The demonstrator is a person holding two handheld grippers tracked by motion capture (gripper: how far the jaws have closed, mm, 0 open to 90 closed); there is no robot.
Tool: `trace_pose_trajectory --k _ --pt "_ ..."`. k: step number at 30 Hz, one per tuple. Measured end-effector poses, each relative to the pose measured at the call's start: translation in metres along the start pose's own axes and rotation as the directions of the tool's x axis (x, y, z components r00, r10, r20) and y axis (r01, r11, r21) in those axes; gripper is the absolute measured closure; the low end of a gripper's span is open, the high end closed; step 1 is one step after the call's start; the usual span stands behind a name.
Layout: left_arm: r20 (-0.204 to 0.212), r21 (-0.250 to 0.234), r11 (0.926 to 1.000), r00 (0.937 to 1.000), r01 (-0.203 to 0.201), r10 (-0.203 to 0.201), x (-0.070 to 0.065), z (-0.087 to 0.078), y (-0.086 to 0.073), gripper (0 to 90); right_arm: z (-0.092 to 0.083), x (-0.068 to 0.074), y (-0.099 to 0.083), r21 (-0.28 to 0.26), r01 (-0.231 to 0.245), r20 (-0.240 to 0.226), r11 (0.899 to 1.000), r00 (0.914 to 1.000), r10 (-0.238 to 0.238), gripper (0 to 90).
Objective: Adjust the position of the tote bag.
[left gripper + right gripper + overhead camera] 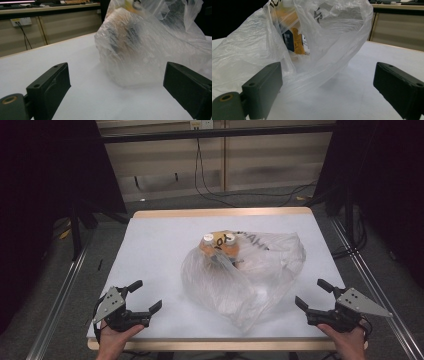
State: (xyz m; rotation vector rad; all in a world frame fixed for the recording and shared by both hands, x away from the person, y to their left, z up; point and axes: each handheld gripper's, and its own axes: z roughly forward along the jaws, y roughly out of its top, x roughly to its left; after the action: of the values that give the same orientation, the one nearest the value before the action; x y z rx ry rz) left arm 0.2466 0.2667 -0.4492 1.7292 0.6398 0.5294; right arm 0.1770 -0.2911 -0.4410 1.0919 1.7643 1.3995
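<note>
Grippers (144, 296) (311, 294) agape; clear bag (260, 280) holds orange package (220, 245).

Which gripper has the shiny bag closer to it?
The right gripper. The clear plastic bag bulges out toward it, almost reaching its near jaw, while the left gripper has a wider strip of bare white table between.

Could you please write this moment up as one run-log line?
left gripper: open, empty | right gripper: open, empty | plastic bag: mid-table, contents inside, untouched | table: white top
</note>
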Motion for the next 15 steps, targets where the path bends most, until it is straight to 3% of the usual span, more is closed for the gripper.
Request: trace_pose_trajectory --k 2,3,8,10,15 --pt "0.004 0.014 0.9998 0.9999 -0.015 0.014 -0.0001 0.0012 0.0009 6.9 0.0011 -0.0001 -0.0002 0.005 0.004 0.0 1.0 1.0 -0.004 8.7" --pt "0.003 0.007 1.0 1.0 0.001 -0.001 -0.0009 0.002 0.001 6.9 0.0013 -0.0002 -0.0001 0.007 -0.002 -0.003 1.0 1.0 0.002 8.8" --pt "0.009 0.025 0.9997 0.9999 0.006 -0.006 0.0004 0.0013 0.0021 7.9 0.0017 -0.0015 -0.0006 0.02 -0.003 -0.007 1.0 1.0 0.003 10.7" --pt "0.012 0.039 0.9992 0.9999 -0.012 0.011 0.0005 0.0006 0.0029 8.5 0.0015 -0.0019 -0.0007 0.025 -0.001 -0.015 1.0 0.9999 0.001 14.9" --pt "0.025 0.062 0.998 0.9997 -0.009 0.007 -0.0044 0.0044 0.0034 13.0 0.0025 -0.0017 -0.0011 0.042 0.002 -0.031 0.999 0.9995 0.0 17.0"
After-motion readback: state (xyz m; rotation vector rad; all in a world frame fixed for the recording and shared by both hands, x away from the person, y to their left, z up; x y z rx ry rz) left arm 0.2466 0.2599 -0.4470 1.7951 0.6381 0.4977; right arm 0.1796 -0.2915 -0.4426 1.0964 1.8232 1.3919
